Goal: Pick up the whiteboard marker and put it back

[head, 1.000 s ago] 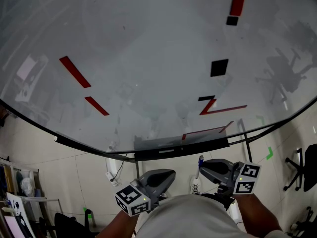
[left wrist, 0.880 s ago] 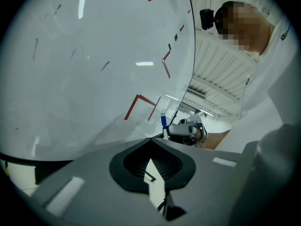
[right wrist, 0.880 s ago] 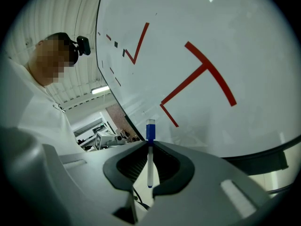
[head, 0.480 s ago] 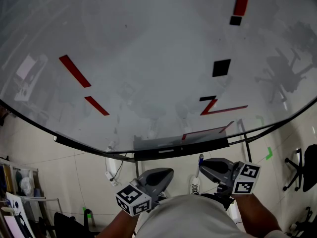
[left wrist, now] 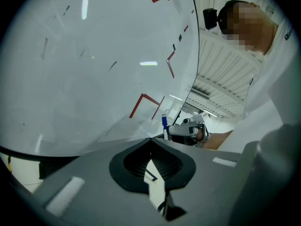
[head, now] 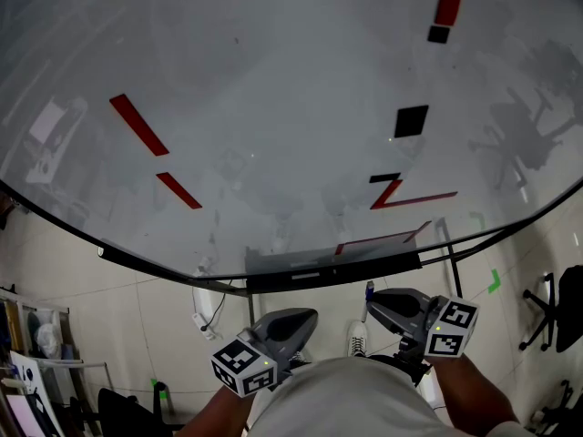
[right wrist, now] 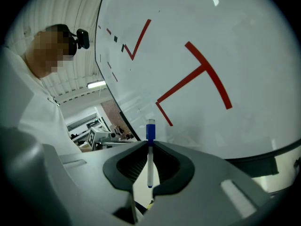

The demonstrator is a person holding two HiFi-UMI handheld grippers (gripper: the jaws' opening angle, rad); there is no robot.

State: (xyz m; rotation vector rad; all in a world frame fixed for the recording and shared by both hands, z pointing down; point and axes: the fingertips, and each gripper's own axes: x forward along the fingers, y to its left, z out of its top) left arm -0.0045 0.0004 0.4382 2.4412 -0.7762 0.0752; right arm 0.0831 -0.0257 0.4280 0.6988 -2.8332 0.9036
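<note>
A whiteboard marker (right wrist: 150, 155) with a white body and a blue cap (head: 369, 291) stands upright between the jaws of my right gripper (right wrist: 150, 142). That gripper (head: 372, 300) is shut on it, low in the head view, just below the whiteboard's dark tray (head: 332, 271). My left gripper (head: 308, 317) hangs beside it to the left. Its jaws meet at the tips with nothing between them (left wrist: 150, 139). The left gripper view shows the right gripper (left wrist: 188, 131) and the marker's blue cap (left wrist: 164, 122).
The big whiteboard (head: 273, 107) carries red strokes (head: 137, 124) and black square magnets (head: 411, 121). Its stand legs (head: 451, 253) reach the tiled floor. Office chairs (head: 556, 312) stand at the right, and a cable and plug (head: 205, 317) lie under the board.
Hardly anything differs. The board's marks have drifted slightly right and up in the head view, and both grippers stay low, the right one shut on the marker.
</note>
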